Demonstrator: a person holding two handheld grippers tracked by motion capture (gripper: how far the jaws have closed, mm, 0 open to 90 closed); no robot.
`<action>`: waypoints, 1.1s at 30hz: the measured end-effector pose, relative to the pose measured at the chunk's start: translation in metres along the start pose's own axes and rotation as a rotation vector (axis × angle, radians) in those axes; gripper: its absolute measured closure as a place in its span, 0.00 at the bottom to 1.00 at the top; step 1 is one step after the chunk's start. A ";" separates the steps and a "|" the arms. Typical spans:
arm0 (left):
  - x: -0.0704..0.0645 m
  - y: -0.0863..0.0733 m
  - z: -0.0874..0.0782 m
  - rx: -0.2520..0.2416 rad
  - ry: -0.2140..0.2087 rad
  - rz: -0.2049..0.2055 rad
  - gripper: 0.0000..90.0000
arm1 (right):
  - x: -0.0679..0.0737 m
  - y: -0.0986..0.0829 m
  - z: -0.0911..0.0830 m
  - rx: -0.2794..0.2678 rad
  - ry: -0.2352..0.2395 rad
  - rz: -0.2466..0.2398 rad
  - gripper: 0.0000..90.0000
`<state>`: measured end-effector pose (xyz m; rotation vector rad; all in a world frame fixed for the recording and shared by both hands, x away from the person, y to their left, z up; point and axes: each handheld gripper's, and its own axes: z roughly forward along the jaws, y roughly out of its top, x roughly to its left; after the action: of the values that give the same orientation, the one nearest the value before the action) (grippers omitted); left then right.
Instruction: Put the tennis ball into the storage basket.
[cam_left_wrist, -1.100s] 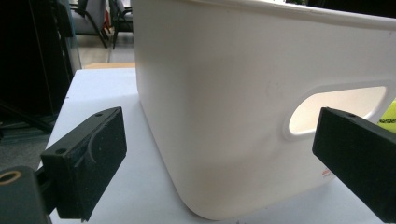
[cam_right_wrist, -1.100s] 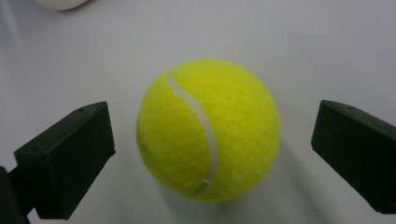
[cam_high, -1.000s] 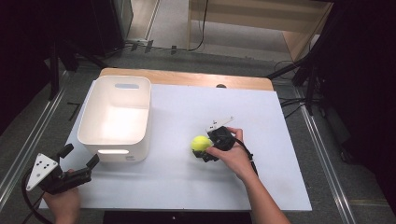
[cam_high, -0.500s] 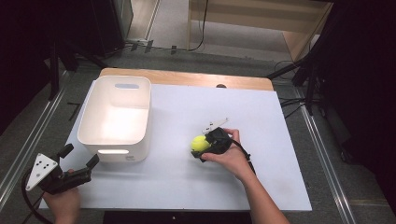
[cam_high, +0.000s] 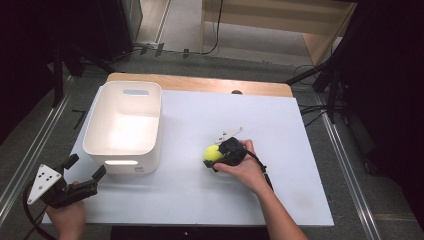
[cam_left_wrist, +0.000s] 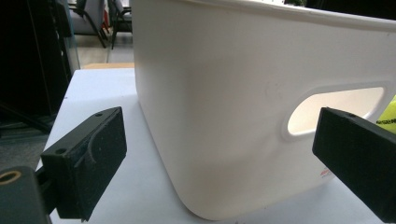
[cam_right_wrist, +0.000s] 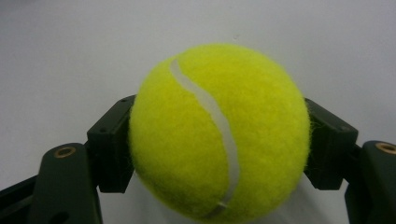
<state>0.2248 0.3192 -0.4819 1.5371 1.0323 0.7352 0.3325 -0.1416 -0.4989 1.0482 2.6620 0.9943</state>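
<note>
My right gripper (cam_high: 216, 159) is clamped on the tennis ball (cam_right_wrist: 219, 133), right of the white bin (cam_high: 150, 147). Ball prob. just off table. Next: lift, carry over bin. Left gripper (cam_high: 85, 174) jaws apart, near bin's front corner.

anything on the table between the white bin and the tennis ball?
No. In the high view the stretch of white table between the white bin and the tennis ball, held in the right gripper, is bare.
</note>
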 end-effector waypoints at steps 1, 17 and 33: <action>0.000 0.000 0.000 -0.002 -0.001 0.000 0.03 | 0.000 0.000 0.000 0.001 0.004 0.002 0.26; 0.000 0.000 0.000 -0.003 -0.001 -0.001 0.03 | -0.002 0.003 -0.006 -0.009 0.011 0.007 0.26; 0.000 0.000 0.000 -0.002 -0.001 -0.002 0.03 | -0.002 0.014 -0.012 -0.021 0.034 -0.002 0.26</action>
<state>0.2248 0.3191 -0.4818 1.5345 1.0322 0.7333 0.3379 -0.1416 -0.4809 1.0328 2.6730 1.0464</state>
